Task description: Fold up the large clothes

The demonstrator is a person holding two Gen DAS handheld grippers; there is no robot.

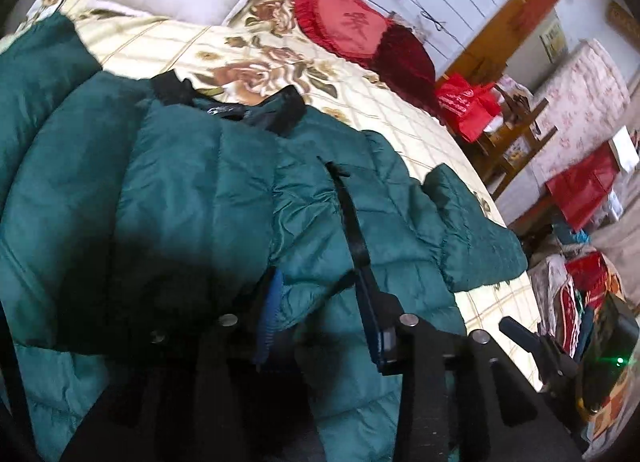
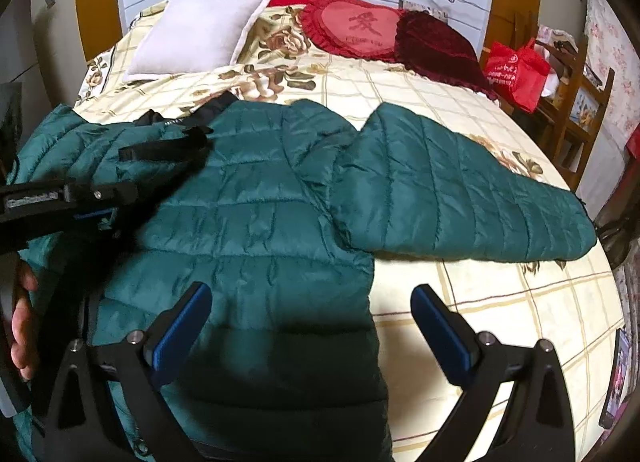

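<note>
With the green puffer jacket spread on the bed below the white pillow, the left tool pinches its folded-over side while the right tool, jaws wide and empty, hovers at the hem, likely due next to fold in the outstretched sleeve.

jacket hem cut off, left tool fingertips buried

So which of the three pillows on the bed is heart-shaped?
The red frilled pillow in the middle; the white pillow is square, the dark maroon pillow isn't heart-shaped.
</note>
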